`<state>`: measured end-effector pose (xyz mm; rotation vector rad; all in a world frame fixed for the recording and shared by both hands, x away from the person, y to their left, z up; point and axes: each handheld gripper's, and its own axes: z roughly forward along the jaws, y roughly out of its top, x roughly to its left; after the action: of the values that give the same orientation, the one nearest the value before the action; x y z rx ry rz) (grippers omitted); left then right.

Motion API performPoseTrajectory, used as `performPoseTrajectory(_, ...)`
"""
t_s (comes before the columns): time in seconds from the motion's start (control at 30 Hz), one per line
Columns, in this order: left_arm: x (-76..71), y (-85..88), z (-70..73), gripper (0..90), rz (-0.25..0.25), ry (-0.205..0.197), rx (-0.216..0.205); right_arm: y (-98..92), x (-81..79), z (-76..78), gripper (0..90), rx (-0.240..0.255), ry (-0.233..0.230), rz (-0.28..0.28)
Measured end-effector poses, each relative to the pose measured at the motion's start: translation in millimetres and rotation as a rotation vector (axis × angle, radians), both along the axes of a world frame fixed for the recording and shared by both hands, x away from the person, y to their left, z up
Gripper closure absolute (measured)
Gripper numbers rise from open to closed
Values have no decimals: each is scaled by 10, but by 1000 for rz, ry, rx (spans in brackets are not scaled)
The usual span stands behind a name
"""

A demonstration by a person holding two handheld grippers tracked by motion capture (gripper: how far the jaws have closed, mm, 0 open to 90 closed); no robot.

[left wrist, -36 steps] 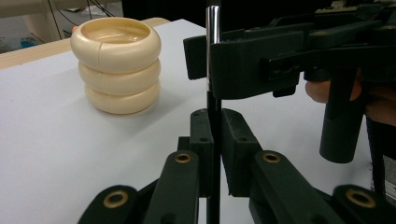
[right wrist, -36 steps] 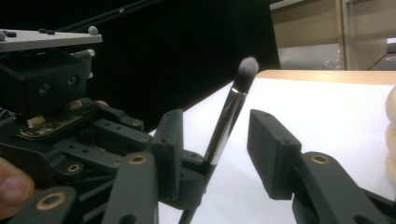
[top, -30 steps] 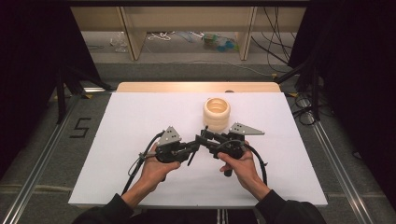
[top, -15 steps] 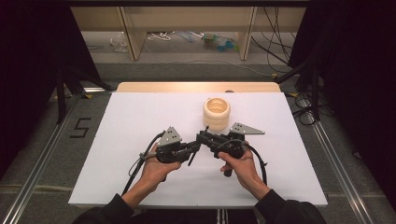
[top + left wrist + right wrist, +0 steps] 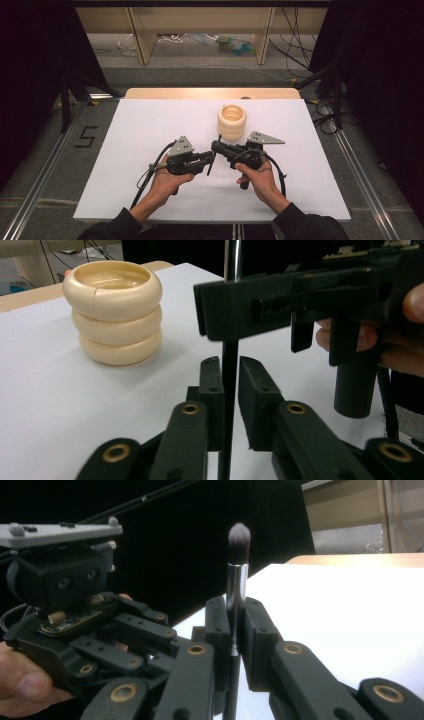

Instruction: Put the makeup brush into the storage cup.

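Note:
A thin makeup brush [image 5: 210,165] with a black handle [image 5: 229,385], a silver ferrule and a dark tuft [image 5: 239,536] stands upright between my two grippers over the white table. My right gripper [image 5: 216,146] [image 5: 235,605] is shut on the ferrule; its jaws have just been closing. It crosses the brush higher up in the left gripper view [image 5: 227,310]. My left gripper [image 5: 207,161] [image 5: 230,365] has the handle between its jaws, which have just been opening. A thin gap shows beside the handle.
A stack of three cream rings [image 5: 232,121] [image 5: 113,310] stands just behind the grippers, right of centre. The white table top [image 5: 125,150] ends in a wooden strip [image 5: 200,93] at the far edge. Cables trail back from both grippers toward the person.

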<state>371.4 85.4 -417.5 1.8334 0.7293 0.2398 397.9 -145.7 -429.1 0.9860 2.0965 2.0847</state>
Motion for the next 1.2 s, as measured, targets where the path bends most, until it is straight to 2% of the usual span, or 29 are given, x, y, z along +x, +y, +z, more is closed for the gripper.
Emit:
performPoseTrajectory(0.07, -1, 20, 3, 702, 0, -10, 9, -19, 1, 14, 838, -4, -2, -11)
performPoseTrajectory(0.13, 1, 42, -6, 660, -22, -13, 10, -42, 6, 19, 839, -14, -5, -11)
performPoseTrajectory(0.23, -4, 98, -40, 596, -11, -4, 4, -59, 8, 30, 839, -11, -11, -25)
performPoseTrajectory(0.33, -4, 164, -59, 534, -5, -20, 12, -75, 12, 38, 838, -20, -28, -26)
performPoseTrajectory(0.4, -15, 201, -57, 506, 9, -20, -4, -73, 7, 47, 839, -24, -23, -33)
performPoseTrajectory(0.53, -32, 281, -47, 422, 32, -25, -25, -73, 7, 58, 838, -37, -46, -31)
performPoseTrajectory(0.63, -42, 343, -68, 373, 59, -47, 9, -82, 14, 65, 838, -67, -77, -33)
performPoseTrajectory(0.67, -47, 360, -85, 359, 67, -50, 16, -79, 3, 73, 838, -61, -68, -31)
performPoseTrajectory(0.77, -61, 401, -132, 342, 79, -43, 25, -82, 8, 81, 838, -70, -87, -36)
performPoseTrajectory(0.87, -66, 435, -150, 333, 90, -63, 49, -88, 14, 84, 838, -69, -91, -35)
performPoseTrajectory(0.93, -60, 457, -155, 327, 95, -61, 44, -96, 12, 91, 838, -79, -89, -32)
performPoseTrajectory(1.13, -43, 568, -155, 320, 131, -81, 63, -122, 15, 109, 838, -101, -97, -35)
performPoseTrajectory(1.2, -41, 613, -153, 319, 145, -87, 63, -127, 22, 111, 838, -86, -105, -46)
